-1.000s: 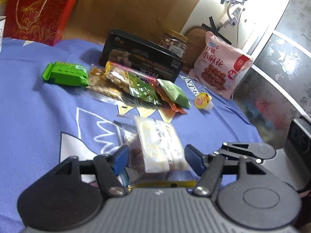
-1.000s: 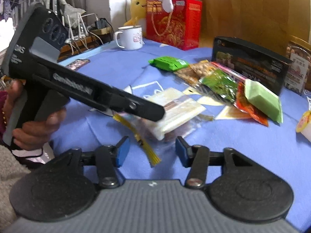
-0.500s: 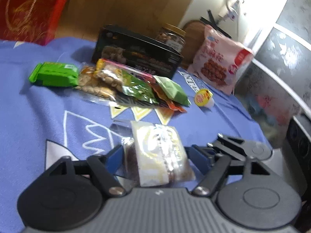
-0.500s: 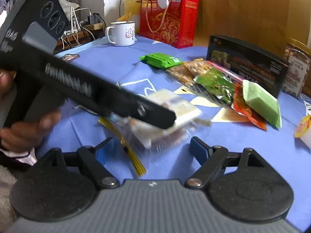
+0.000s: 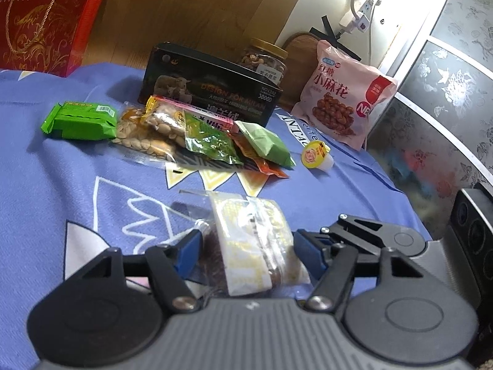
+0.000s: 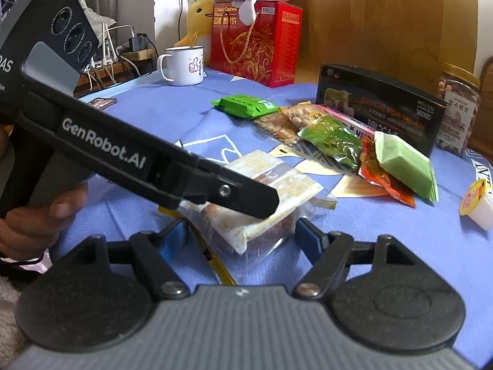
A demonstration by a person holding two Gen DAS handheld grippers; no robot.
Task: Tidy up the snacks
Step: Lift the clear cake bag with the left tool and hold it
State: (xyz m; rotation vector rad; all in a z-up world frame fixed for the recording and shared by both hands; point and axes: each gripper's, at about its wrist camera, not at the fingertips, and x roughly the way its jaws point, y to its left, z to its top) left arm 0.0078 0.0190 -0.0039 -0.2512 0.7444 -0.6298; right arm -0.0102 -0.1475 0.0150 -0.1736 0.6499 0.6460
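Observation:
A clear bag of brown snacks with a pale yellow label (image 5: 251, 243) lies on the blue cloth between the fingers of my left gripper (image 5: 246, 251), whose pads press its sides. In the right wrist view the same bag (image 6: 271, 191) sits between the wide-open fingers of my right gripper (image 6: 243, 234), with the left gripper's body (image 6: 148, 166) across it. A row of snacks lies beyond: a green pack (image 5: 80, 120), nut packs (image 5: 154, 132), a dark green pack (image 5: 209, 141), an orange pack (image 5: 262, 163), a pale green pack (image 5: 265, 141).
A black box (image 5: 212, 92), a nut jar (image 5: 265, 58) and a pink bag (image 5: 345, 98) stand behind the row. A small jelly cup (image 5: 317, 155) lies to the right. A red gift box (image 6: 255, 43) and white mug (image 6: 185, 64) stand far left.
The left gripper has closed in on the clear bag. The right gripper has opened wider and moved forward, so its fingers now flank the bag.

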